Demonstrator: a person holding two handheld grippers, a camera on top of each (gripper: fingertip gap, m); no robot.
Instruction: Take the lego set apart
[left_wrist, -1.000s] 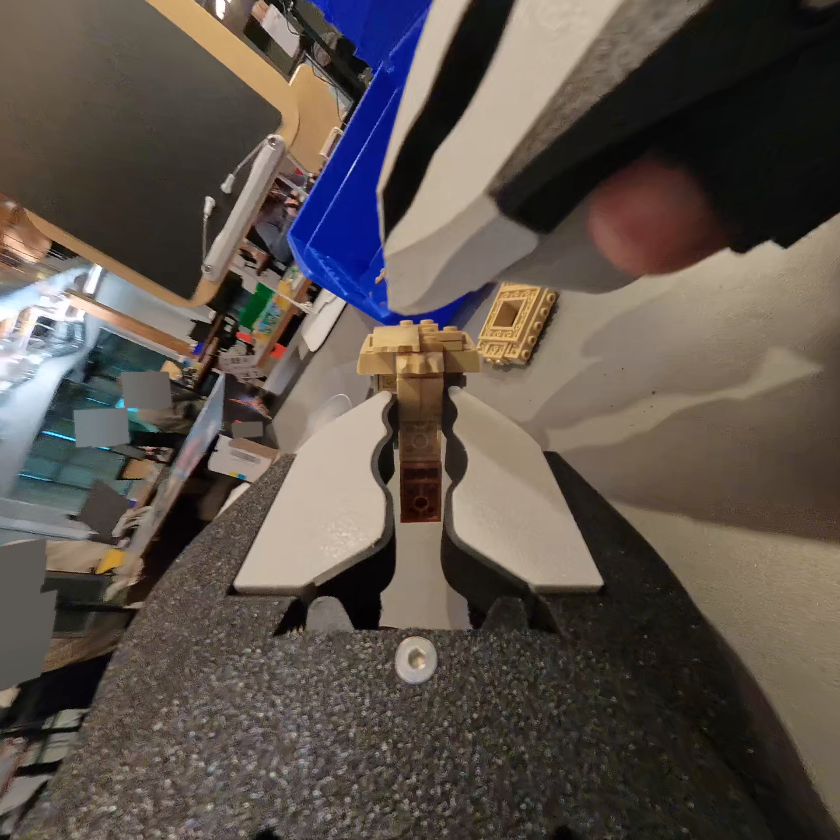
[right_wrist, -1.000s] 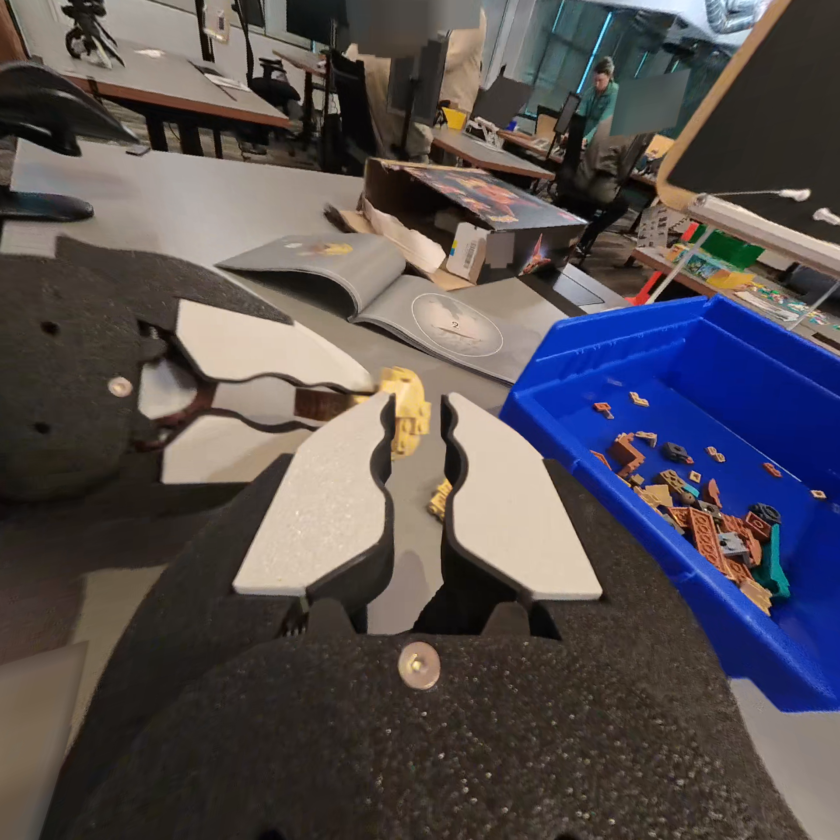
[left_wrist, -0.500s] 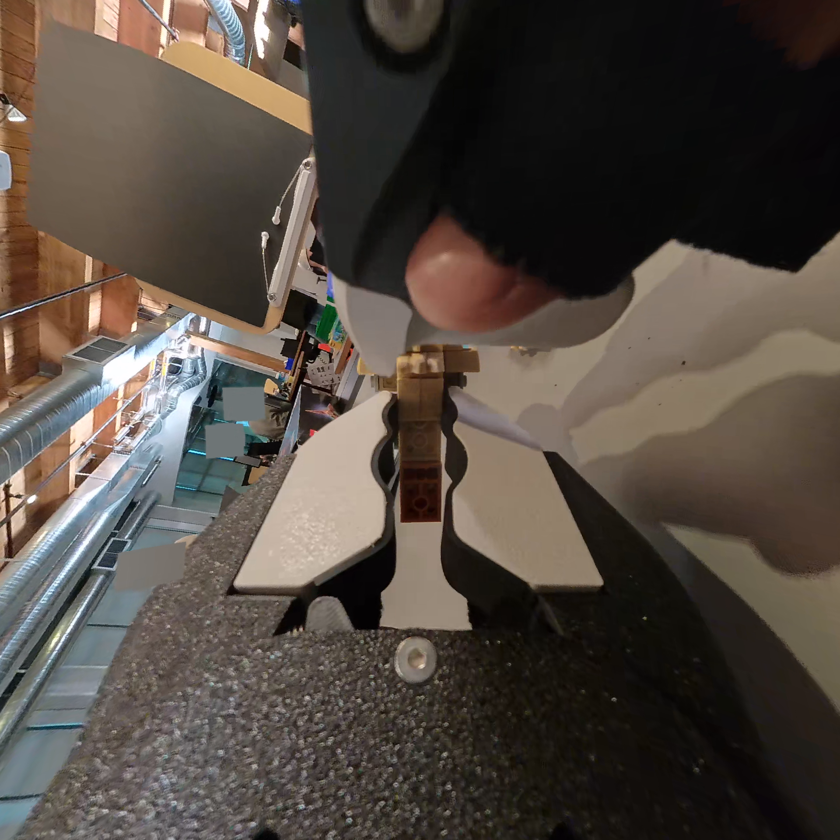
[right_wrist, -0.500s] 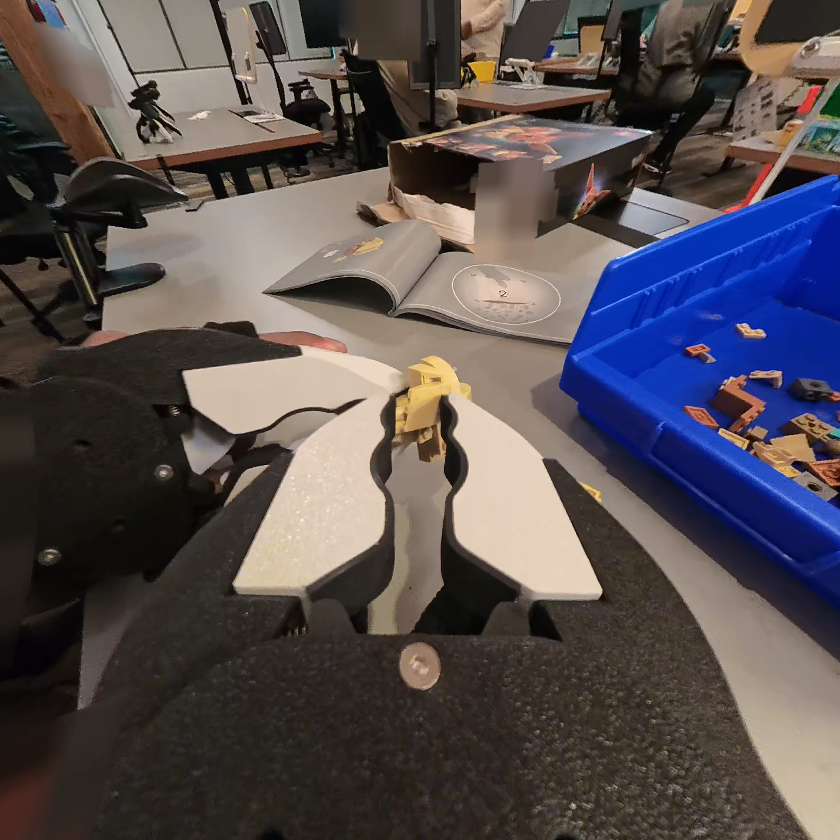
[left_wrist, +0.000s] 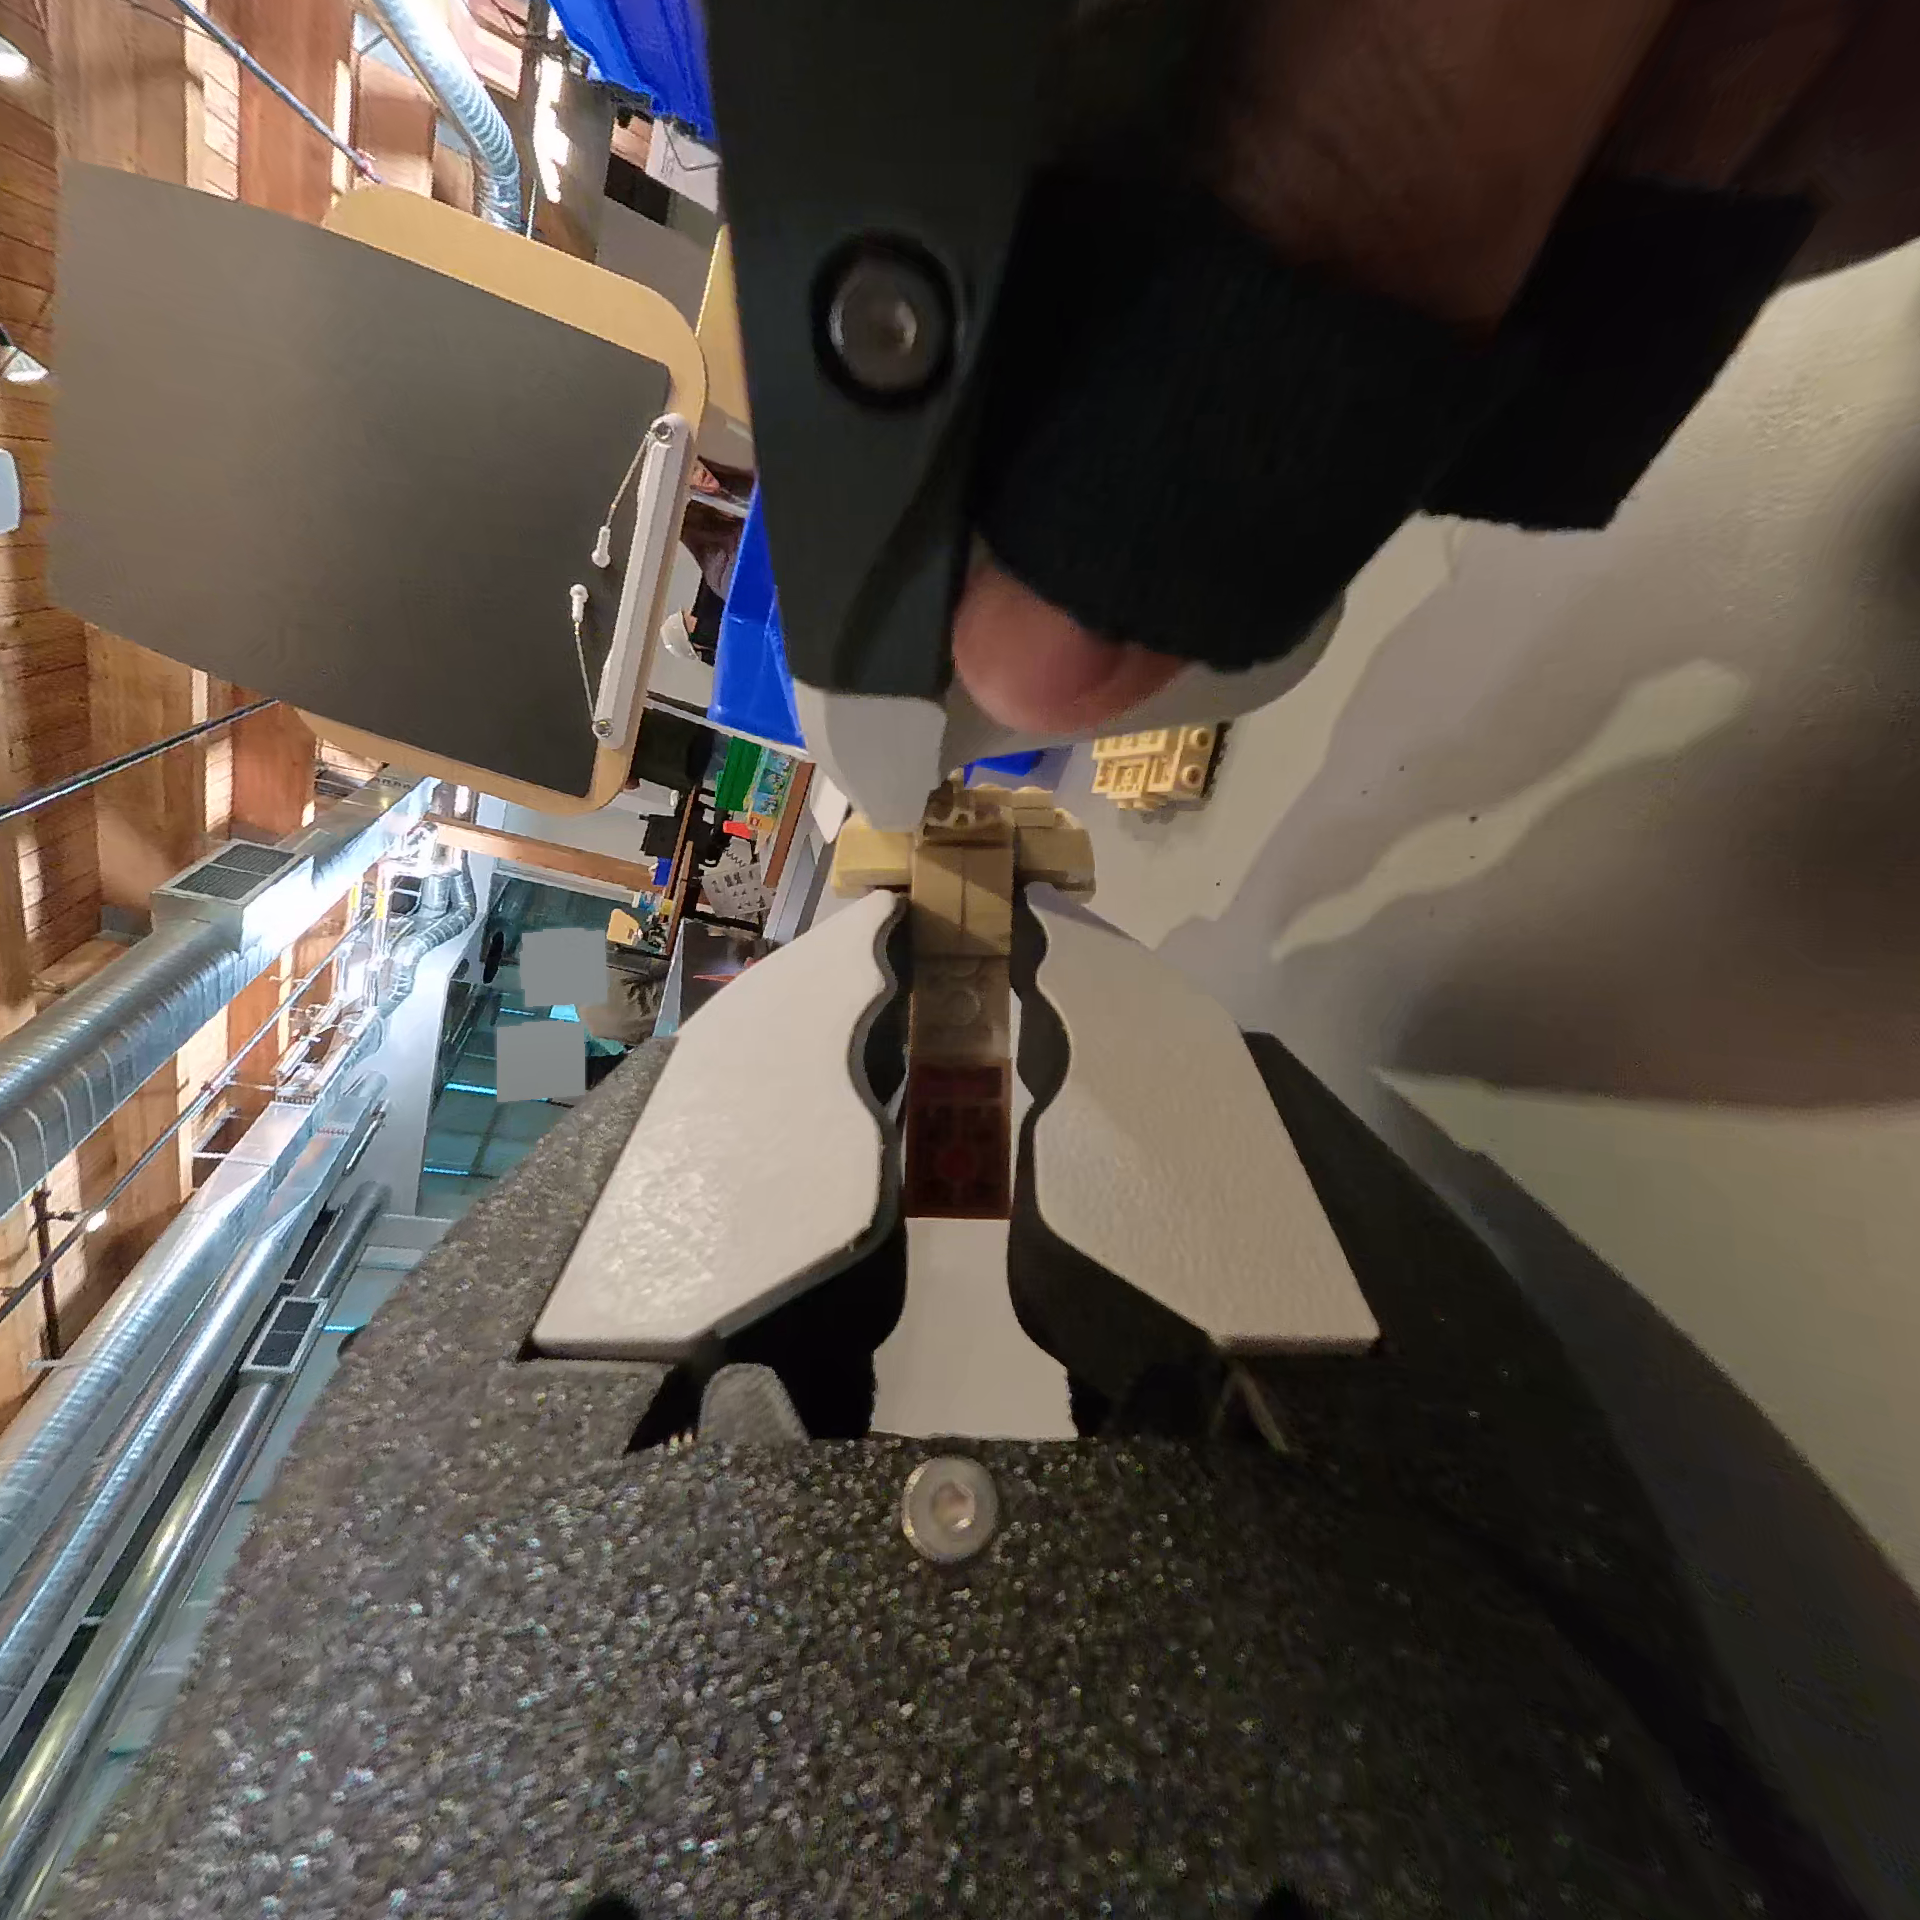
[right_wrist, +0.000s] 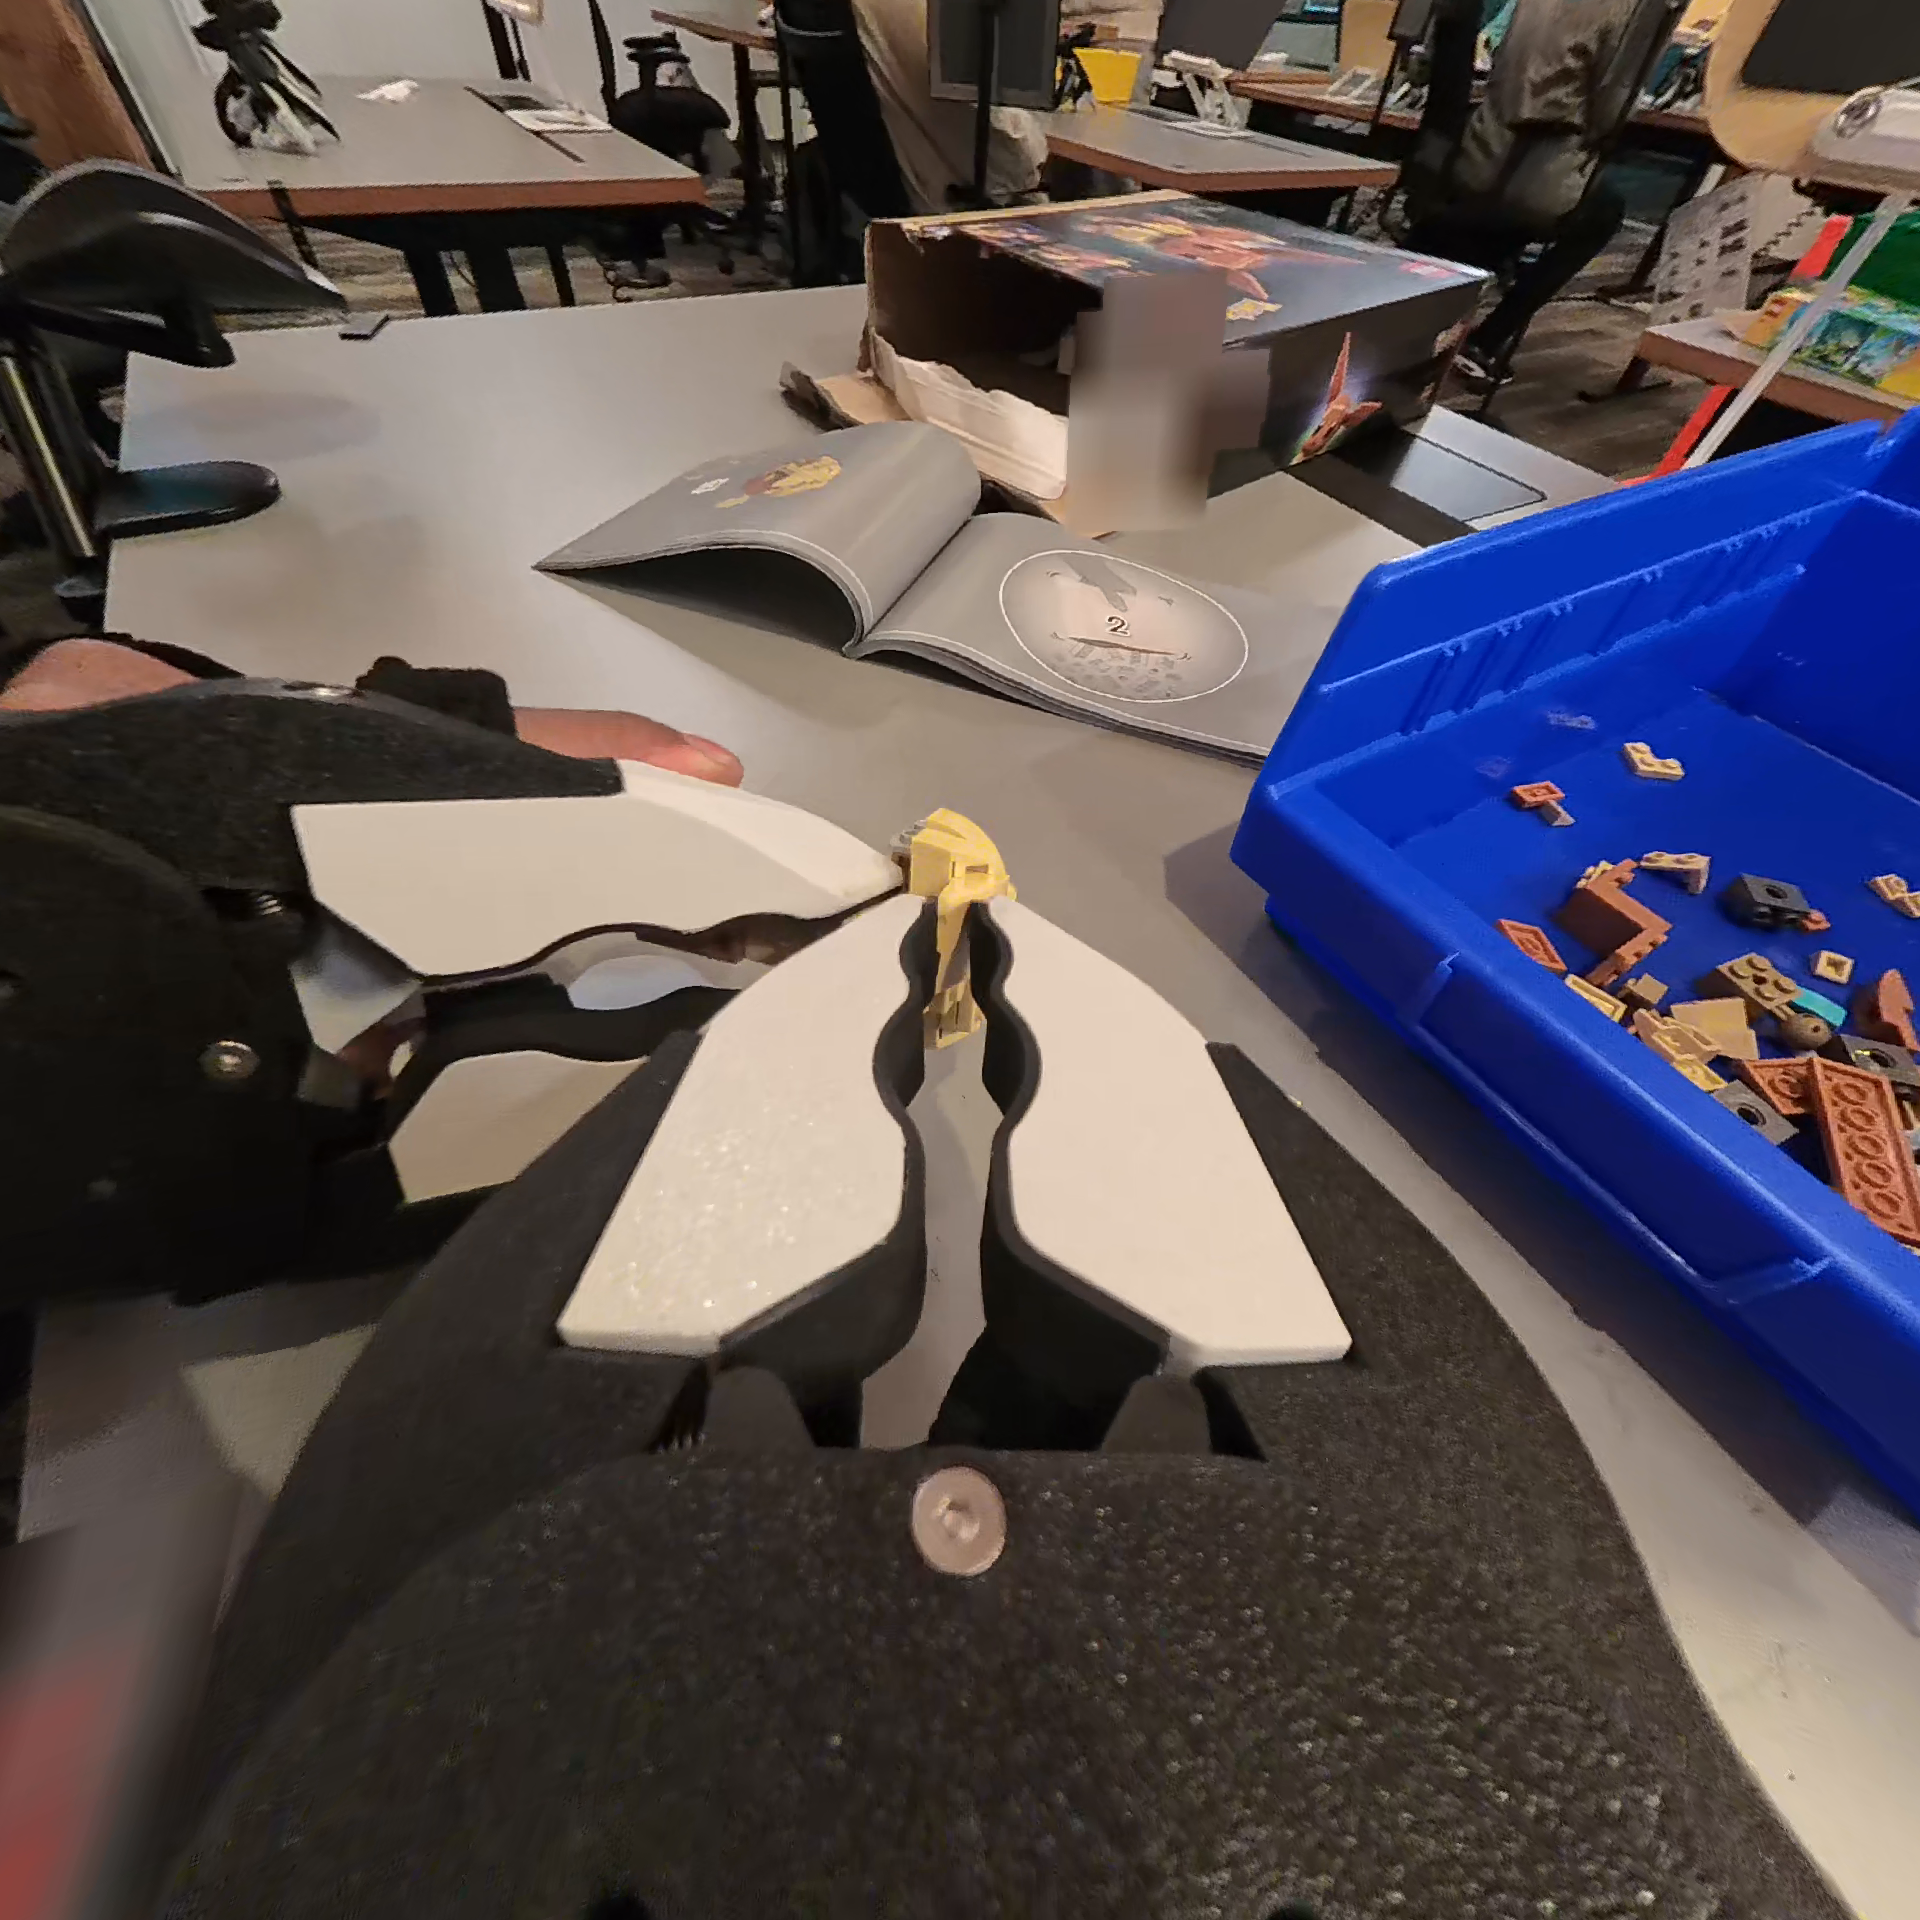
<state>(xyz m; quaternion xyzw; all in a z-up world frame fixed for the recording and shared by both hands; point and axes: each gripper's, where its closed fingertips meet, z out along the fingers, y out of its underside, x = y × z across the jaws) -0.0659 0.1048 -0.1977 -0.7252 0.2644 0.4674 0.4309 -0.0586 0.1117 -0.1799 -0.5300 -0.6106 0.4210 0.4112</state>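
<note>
My left gripper (left_wrist: 961, 920) is shut on a small tan and brown brick assembly (left_wrist: 961, 966), which sticks out past its fingertips with a wide tan top. My right gripper (right_wrist: 951, 914) is shut on the tan top of that same assembly (right_wrist: 951, 868). In the left wrist view its grey fingertip (left_wrist: 883, 769) comes in from above and rests on the tan top. In the right wrist view the left gripper (right_wrist: 883, 894) reaches in from the left, held by a gloved hand (right_wrist: 312, 748). Both grippers are above the grey table (right_wrist: 520, 416).
A tan square brick piece (left_wrist: 1153, 769) lies on the table just past the assembly. A blue bin (right_wrist: 1455, 935) with several loose brown and tan bricks stands at the right. An open grey booklet (right_wrist: 935, 582) and a torn cardboard box (right_wrist: 1143, 301) lie farther back. Both grippers' tips are close together, under 4 cm apart.
My right gripper moved onto the assembly's tan top and its fingers closed on it. My left gripper kept its hold on the assembly throughout.
</note>
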